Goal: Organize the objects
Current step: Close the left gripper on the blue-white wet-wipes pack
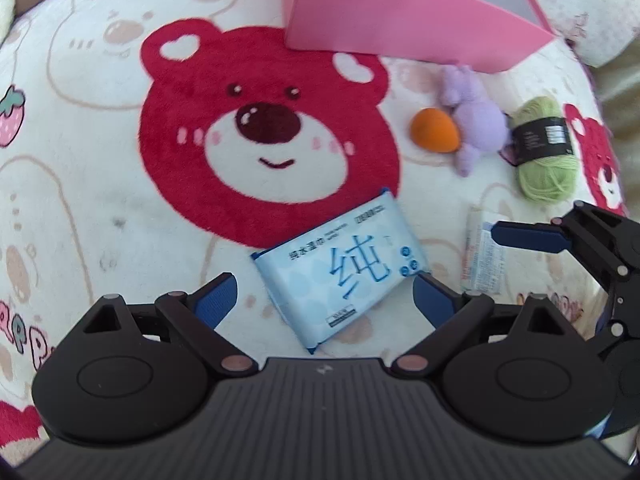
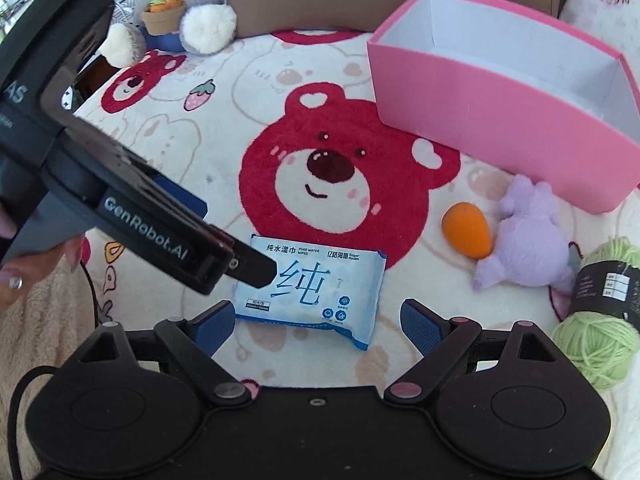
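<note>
Both grippers, left (image 1: 324, 296) and right (image 2: 316, 320), hang spread wide and empty over a flat pale-blue wet-wipes pack (image 2: 310, 290) (big blue character printed on it) lying on the bear blanket (image 2: 248, 92).

The right gripper (image 2: 316, 320) hangs with jaws spread wide over a pack of wet wipes (image 2: 310, 290) lying flat on the bear-print blanket (image 2: 160, 140). The left gripper (image 2: 120, 208) reaches in, its tip over the pack's left end. An orange sponge (image 2: 466, 236) touches a purple plush (image 2: 528, 236) below the empty pink box (image 2: 500, 128); green yarn (image 2: 596, 320) lies beside them.
</note>
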Demonstrator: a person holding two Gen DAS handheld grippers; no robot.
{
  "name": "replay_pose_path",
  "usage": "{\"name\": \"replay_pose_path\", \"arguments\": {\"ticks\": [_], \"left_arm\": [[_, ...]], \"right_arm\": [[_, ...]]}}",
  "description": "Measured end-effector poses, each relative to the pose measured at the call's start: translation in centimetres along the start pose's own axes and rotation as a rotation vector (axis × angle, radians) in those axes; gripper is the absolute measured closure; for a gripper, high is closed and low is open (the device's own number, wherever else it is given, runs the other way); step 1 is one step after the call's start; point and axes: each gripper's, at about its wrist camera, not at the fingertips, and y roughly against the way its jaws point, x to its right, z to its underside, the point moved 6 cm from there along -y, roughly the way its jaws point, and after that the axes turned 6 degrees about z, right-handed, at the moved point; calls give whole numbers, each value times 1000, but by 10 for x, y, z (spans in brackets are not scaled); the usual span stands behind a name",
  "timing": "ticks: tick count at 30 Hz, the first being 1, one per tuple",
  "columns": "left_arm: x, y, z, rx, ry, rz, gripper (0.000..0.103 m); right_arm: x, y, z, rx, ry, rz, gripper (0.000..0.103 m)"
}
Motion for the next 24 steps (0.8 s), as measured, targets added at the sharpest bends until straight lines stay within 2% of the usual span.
{"name": "replay_pose_path", "arguments": {"ticks": [2, 3, 9, 15, 16, 19, 21, 24], "left_arm": [[-6, -5, -1, 13, 2, -60, 8], [-9, -7, -1, 11, 7, -67, 8], [-21, -21, 1, -11, 82, -27, 9], [-25, -34, 4, -28, 149, 8, 10], [-26, -36, 5, -30, 156, 12, 14], [-28, -43, 9, -43, 205, 33, 37], [-31, -49, 11, -58, 234, 40, 40], [-31, -50, 12, -48, 255, 42, 40]], "right_arm": [[1, -9, 2, -3, -26, -9, 11], [2, -13, 3, -3, -42, -8, 11], [19, -30, 14, 0, -169, -16, 12], [29, -41, 15, 3, -208, -4, 16], [29, -44, 16, -3, -207, 1, 17], [27, -51, 17, -20, -199, 5, 30], [26, -54, 18, -27, -202, -9, 42], [26, -57, 19, -26, -202, -20, 50]]}}
